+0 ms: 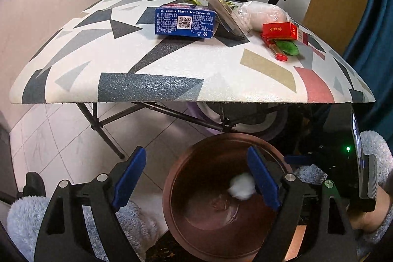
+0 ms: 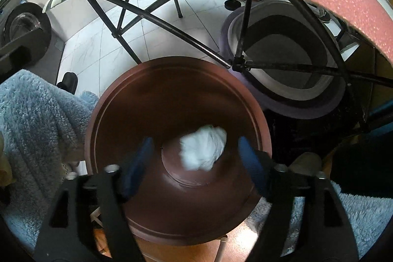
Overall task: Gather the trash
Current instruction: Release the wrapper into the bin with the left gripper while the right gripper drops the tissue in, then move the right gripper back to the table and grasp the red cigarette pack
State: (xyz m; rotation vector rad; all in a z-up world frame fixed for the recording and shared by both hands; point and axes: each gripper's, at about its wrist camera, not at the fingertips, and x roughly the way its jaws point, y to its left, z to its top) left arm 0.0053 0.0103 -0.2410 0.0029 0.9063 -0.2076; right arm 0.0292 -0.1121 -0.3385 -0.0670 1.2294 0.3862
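A: Start with the big things. What fills the views?

B: A folding table (image 1: 186, 70) with a white top patterned in grey, blue, tan and pink shapes, and below its near edge a round brown bin (image 2: 176, 144) standing on the floor.

A: And the grippers?

B: Both hang over the bin. The left gripper (image 1: 196, 176) has its blue pads spread wide with nothing between them; its right pad sits over the bin's mouth. The right gripper (image 2: 194, 161) is released too, jaws wide apart. No earlier view is given to compare.

A: Where is the trash?

B: A crumpled white wad (image 2: 203, 151) lies inside the bin, between the right gripper's pads but touching neither. It looks blurred.

A: What remains on the table?

B: A blue carton (image 1: 185, 21) reading "Vanilla Flavor Ice Cream", with a QR code and small print I cannot read. To its right, a clear plastic bag (image 1: 260, 15), a red pack (image 1: 278, 30) with gold characters, and a small red tube (image 1: 277, 50) beside something green.
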